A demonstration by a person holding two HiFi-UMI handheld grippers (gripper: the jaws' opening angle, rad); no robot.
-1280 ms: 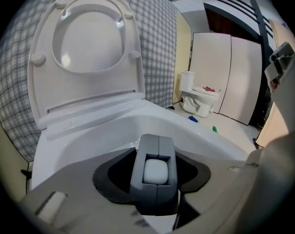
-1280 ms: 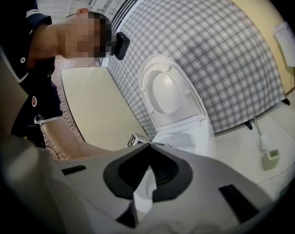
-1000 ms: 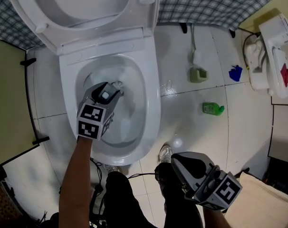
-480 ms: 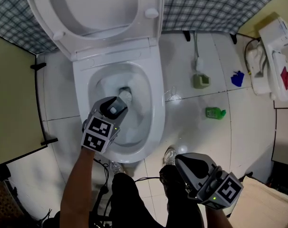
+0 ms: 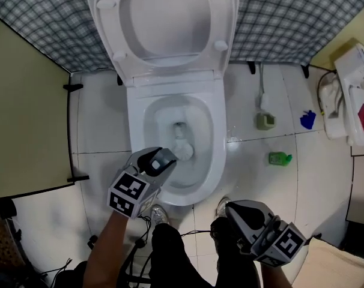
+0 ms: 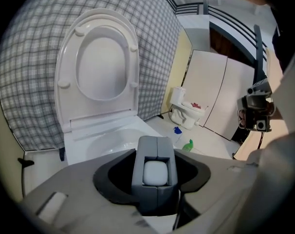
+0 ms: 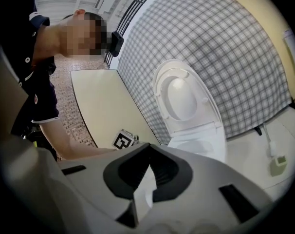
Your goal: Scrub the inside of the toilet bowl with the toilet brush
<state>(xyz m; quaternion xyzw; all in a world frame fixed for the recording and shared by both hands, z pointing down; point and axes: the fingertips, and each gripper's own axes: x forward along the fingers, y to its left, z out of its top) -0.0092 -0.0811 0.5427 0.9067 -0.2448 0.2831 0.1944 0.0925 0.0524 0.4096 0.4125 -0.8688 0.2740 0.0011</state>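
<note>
Fingers (image 6: 113,175) of the left gripper (image 5: 163,158) clenched round the brush (image 5: 177,153) by its grey handle (image 6: 155,152), no slack visible. Holds the white head (image 5: 183,150) within the opening of the bowl (image 5: 136,134), near the drain (image 5: 179,128); impossible to tell how deep, or whether touching the porcelain. Probably light, stiff in the handle and softer at the head, so little effort to steer, more to press against the hard, slick wall. Likely wet and slippery toward the head; best gripped high on the handle, well away from that end, squarely across its flat sides, much as now. No call for a hard squeeze, only enough to stop twisting under side load. Further right, outside the bowl, fingers (image 7: 123,172) of the right gripper (image 5: 233,210) pressed together on nothing, idle.
</note>
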